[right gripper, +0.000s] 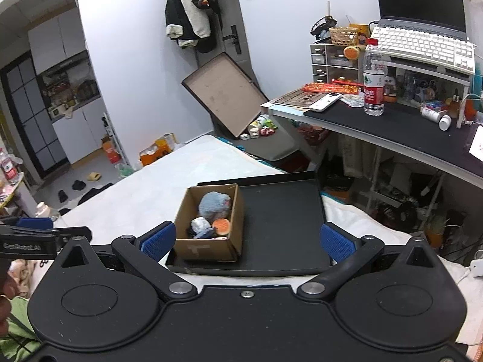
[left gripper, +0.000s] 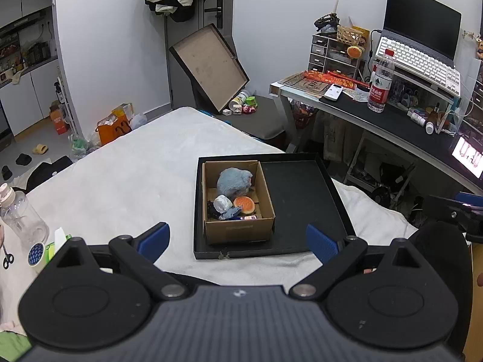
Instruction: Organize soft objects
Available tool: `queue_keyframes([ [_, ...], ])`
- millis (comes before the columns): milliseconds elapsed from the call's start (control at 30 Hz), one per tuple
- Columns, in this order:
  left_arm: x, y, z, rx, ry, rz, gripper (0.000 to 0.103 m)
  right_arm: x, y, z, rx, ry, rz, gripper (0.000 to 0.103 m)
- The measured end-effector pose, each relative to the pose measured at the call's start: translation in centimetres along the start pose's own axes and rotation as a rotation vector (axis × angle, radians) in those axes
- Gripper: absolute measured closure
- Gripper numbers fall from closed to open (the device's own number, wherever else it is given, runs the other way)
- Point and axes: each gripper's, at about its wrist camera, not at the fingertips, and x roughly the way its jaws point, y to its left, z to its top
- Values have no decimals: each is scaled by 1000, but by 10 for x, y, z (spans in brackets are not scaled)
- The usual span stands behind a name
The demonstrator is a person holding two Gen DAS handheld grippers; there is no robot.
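A brown cardboard box (left gripper: pixel 238 229) stands in the left part of a shallow black tray (left gripper: pixel 299 199) on the white bed. In the box lie a fluffy blue-grey plush (left gripper: pixel 234 182), a small white soft object (left gripper: pixel 222 203), an orange round bun-like toy (left gripper: pixel 244 204) and a dark blue piece. My left gripper (left gripper: pixel 238 241) is open and empty, held back above the tray's near edge. The box (right gripper: pixel 208 249), the tray (right gripper: pixel 283 217) and the plush (right gripper: pixel 212 205) also show in the right wrist view. My right gripper (right gripper: pixel 246 241) is open and empty, just short of the tray.
A clear plastic bottle (left gripper: pixel 21 214), tissues and scissors lie on the bed at the left. A desk (left gripper: pixel 401 126) with laptop, keyboard and water bottle (left gripper: pixel 380 81) stands to the right. An open brown box lid (left gripper: pixel 209 66) leans by the door.
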Motion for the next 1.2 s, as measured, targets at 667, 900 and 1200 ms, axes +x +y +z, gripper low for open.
queue_keyframes([
  [667, 2, 0, 0, -6, 7, -5, 7, 2, 3, 0, -13, 11, -5, 0],
  [900, 6, 1, -1, -22, 17, 6, 7, 2, 0, -1, -5, 17, -8, 0],
  [1200, 8, 0, -1, -22, 16, 4, 7, 1, 1, -2, -12, 19, 5, 0],
])
